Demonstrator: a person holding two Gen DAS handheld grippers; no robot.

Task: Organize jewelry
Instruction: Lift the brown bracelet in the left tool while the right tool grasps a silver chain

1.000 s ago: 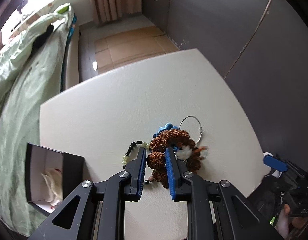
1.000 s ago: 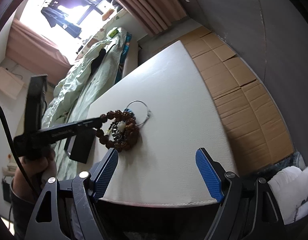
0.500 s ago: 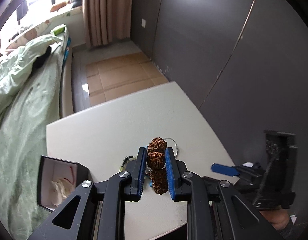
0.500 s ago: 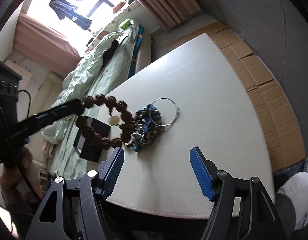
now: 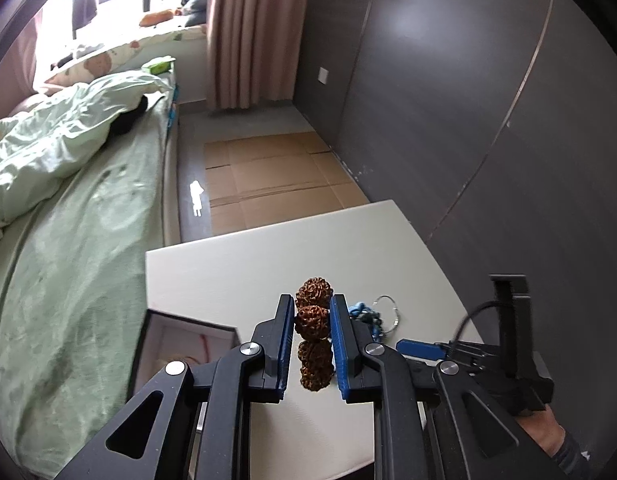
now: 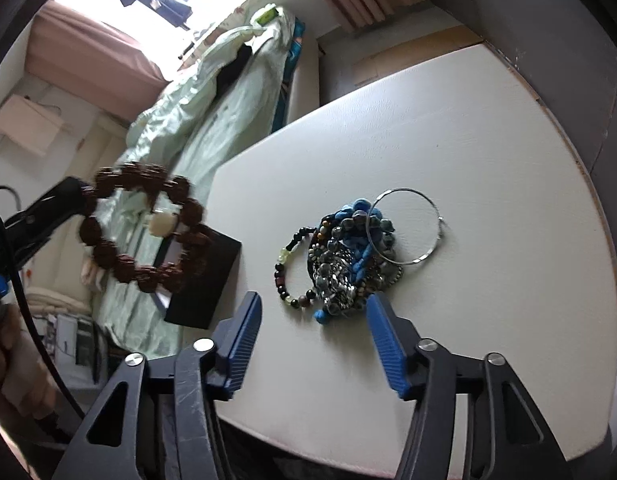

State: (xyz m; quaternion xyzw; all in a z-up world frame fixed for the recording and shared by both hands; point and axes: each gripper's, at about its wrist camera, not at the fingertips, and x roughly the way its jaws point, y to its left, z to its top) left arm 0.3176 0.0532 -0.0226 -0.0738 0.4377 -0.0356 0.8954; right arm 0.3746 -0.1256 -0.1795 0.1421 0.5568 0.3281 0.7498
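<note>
- The left gripper (image 5: 313,342) pinched the brown bead bracelet (image 5: 314,316) between its fingers and had lifted it off the worktop (image 6: 488,152), clear of the pile.
- The right gripper (image 6: 314,322) had its fingers half spread and just closing, nothing pressed yet, before the tangled jewelry pile (image 6: 348,256).
- Beyond the pile, the open black box (image 6: 204,280) probably waited for the bracelet.

Left wrist camera: I am looking steeply down along the left gripper (image 5: 310,340), high above the white rectangular table (image 5: 236,276), facing the dark grey wall. Right wrist camera: I am looking down from nearer the tabletop, facing the window. Both views are sharing the table, the open black jewellery box (image 6: 204,280), the green-sheeted bed (image 5: 68,216) and the tangled pile of beaded bracelets (image 6: 348,256).
</note>
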